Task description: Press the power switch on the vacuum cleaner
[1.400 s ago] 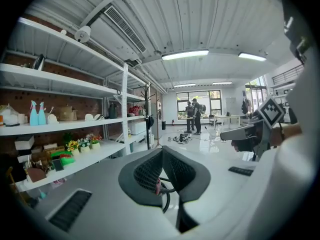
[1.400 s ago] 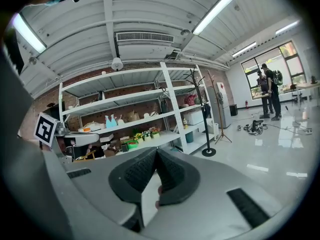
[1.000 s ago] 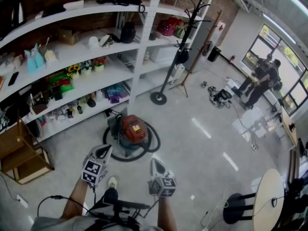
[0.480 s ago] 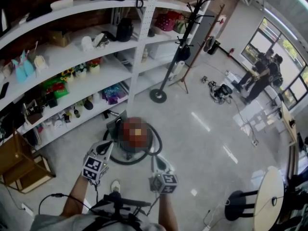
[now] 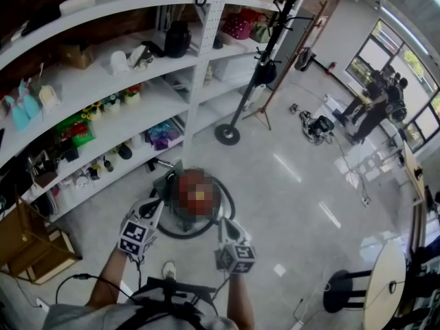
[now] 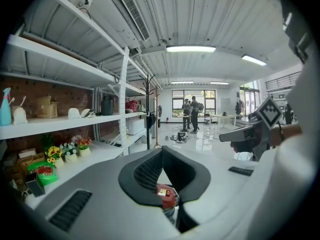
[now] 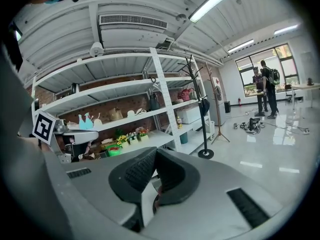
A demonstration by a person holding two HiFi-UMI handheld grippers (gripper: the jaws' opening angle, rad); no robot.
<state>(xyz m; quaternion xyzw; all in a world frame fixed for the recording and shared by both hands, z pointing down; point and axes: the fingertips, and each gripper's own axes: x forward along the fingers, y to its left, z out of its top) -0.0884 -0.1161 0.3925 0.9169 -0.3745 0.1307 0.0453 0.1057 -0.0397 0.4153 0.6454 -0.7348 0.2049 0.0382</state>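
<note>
Approach step. Left gripper [image 5: 152, 210] and right gripper [image 5: 224, 225], jaws clenched on nothing, hover just short of the vacuum cleaner [image 5: 194, 192], which stands on the floor before the shelving [image 5: 199, 67]. The drum is upright, long axis vertical, red top upward. The next move probably calls for lowering one closed tip onto the switch, which cannot be made out.

Vacuum cleaner [image 5: 192, 210] — apparently floor-standing — before shelves [image 5: 172, 81]

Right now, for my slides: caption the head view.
Left gripper and right gripper, both shut, near the vacuum cleaner.
</note>
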